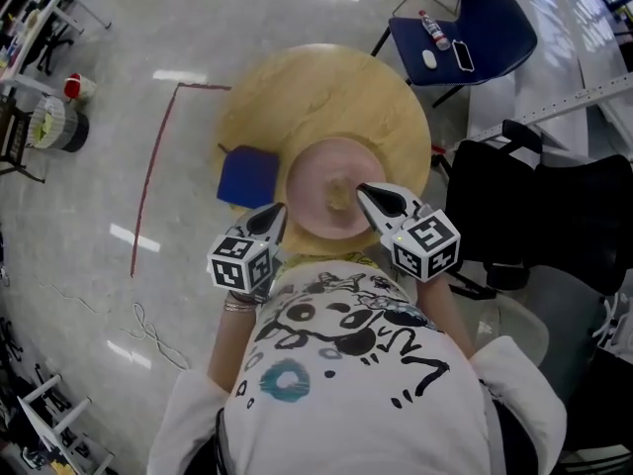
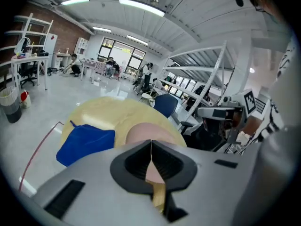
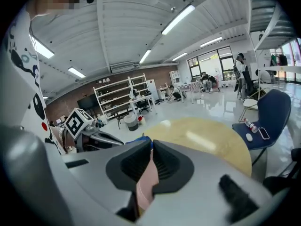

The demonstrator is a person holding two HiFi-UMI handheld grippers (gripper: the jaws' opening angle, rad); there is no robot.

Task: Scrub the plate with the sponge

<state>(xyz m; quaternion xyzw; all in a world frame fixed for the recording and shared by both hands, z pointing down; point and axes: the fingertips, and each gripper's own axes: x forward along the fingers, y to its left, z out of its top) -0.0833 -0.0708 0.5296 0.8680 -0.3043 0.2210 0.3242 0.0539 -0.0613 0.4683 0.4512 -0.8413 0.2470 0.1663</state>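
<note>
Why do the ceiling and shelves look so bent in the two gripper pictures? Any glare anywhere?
Left gripper view: wide-angle lens bows the ceiling lights, corners go black. Right gripper view: same bending, glare patch on the table. Head view: lamp reflections streak the glossy floor.

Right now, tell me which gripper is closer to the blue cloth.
The left gripper, whose tips sit right by the blue cloth; the right gripper points over the pink plate instead.

Bright, even light from ceiling strip lights and far windows. Pale glare streaks on the polished floor and the surface. Shadows are faint and diffuse. Both gripper views bow strongly, with black corners; close foreground is soft.
</note>
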